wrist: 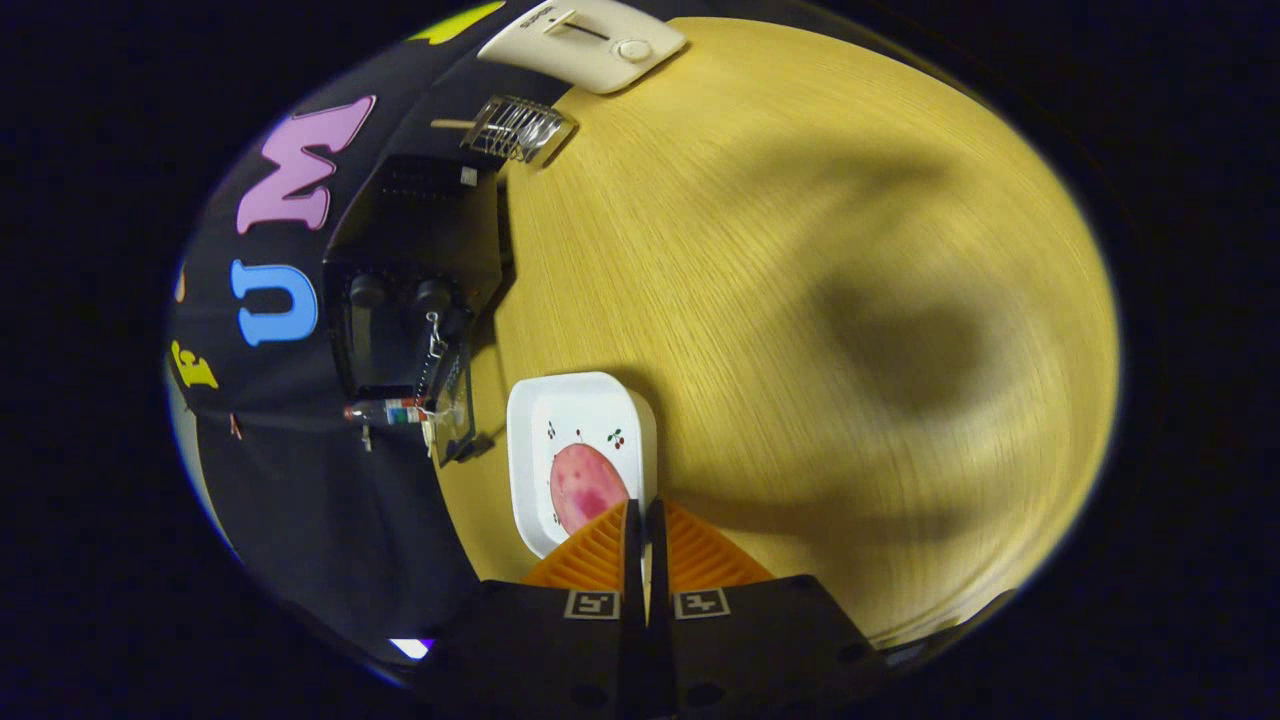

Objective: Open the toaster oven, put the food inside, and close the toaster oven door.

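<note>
- Your claw (645, 530) is nearly closed, its two fingers side by side with only a thin slit between them, and nothing is held in that slit.
- The food (587, 487), a pink oval piece, lies just ahead of the fingertips and slightly left of them, on the white dish (580, 400); its long axis runs roughly away from you, leaning a little left at the far end.
- The left fingertip overlaps the near end of the food in this view; I cannot tell if it touches it.
- The toaster oven (410, 270), black with two knobs, stands further off to the left at the desk's edge; its door looks partly open, though its angle is hard to read.
- You will likely have to swing left and away to reach that door.
- The desk (800, 300) is pale wood grain, with broad shadows on its right part.
- Far off sit a wire rack (515, 128) and a cream toaster (590, 40).
</note>
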